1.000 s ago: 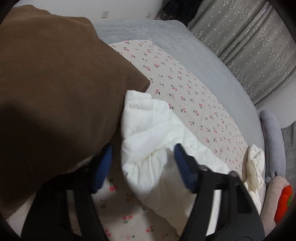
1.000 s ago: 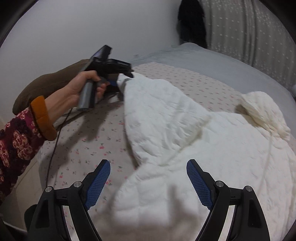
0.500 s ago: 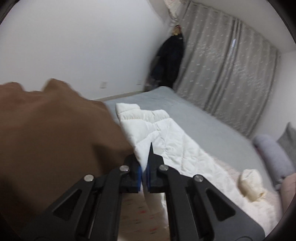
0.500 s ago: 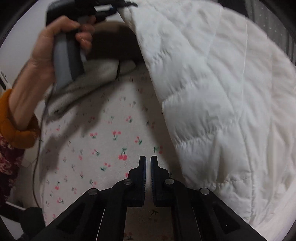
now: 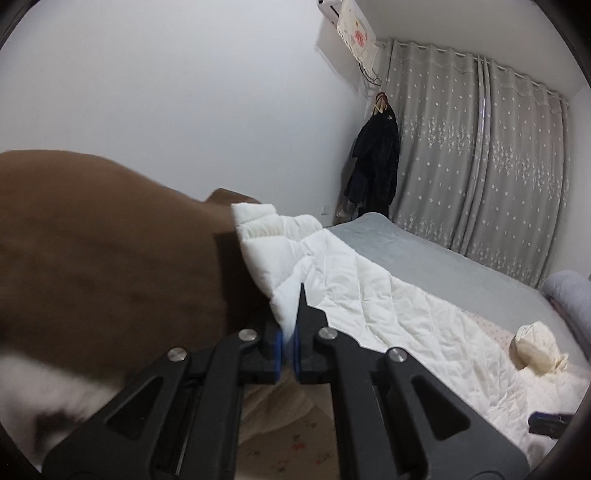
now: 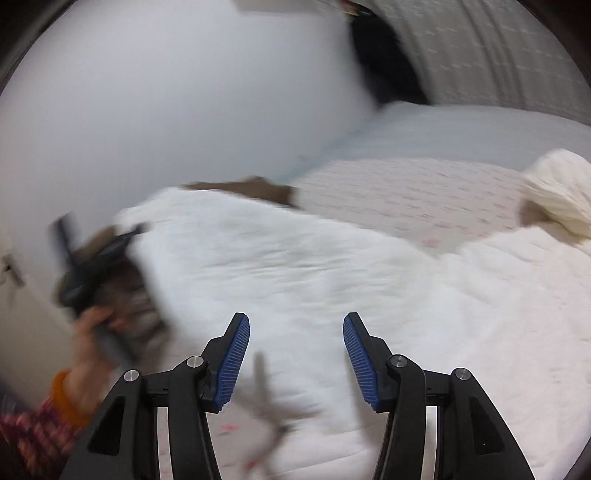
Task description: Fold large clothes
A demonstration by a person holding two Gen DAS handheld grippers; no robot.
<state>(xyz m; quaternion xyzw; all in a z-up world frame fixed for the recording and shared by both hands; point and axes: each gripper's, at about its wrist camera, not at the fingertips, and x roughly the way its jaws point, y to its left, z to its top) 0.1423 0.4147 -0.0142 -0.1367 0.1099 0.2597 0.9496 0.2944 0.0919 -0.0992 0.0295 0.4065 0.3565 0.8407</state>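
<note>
Left hand-held gripper (image 5: 288, 354) clamped tight on edge of white quilted coat (image 5: 388, 314), lifting it beside brown garment (image 5: 103, 258) above the bed (image 5: 443, 266). Right hand-held gripper (image 6: 295, 354) w/ jaws just reopening, nothing between them, over the coat's lower part spread on bed.

A home bedroom: a bed (image 5: 436, 258) with a grey cover and a cherry-print sheet (image 6: 406, 199), star-patterned grey curtains (image 5: 480, 147) along the far wall, a wall air conditioner (image 5: 332, 7) above, and a dark coat (image 5: 376, 155) hanging in the corner.
</note>
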